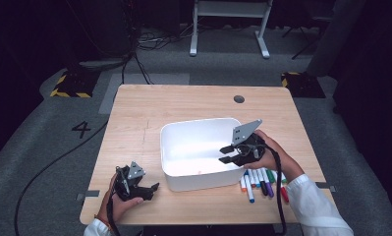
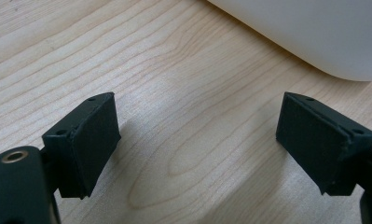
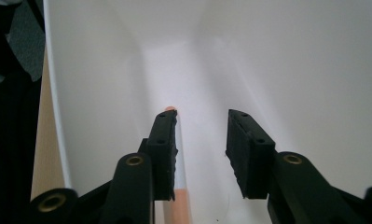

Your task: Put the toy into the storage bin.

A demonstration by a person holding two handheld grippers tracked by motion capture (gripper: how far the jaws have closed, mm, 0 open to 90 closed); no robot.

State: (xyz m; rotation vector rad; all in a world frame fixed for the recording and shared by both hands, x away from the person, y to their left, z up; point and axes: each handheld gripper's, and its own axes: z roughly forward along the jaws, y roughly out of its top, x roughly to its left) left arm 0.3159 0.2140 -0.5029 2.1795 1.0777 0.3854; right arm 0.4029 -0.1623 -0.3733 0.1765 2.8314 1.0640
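My right gripper (image 1: 223, 154) hangs over the white tub (image 1: 170, 147) on the table (image 1: 134, 108), jaws apart by a narrow gap, nothing pressed between them. In the right gripper view a pale orange marker (image 3: 178, 205) lies on the tub floor beside one pad, not gripped. Other markers (image 1: 262, 182) lie in a row on the table just beside the tub's near right corner. My left gripper (image 1: 152, 189) rests on the table near the tub's left corner, jaws wide, empty.

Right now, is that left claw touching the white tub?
Apart. The high view shows bare table between the left gripper and the white tub; the left gripper view shows it too.
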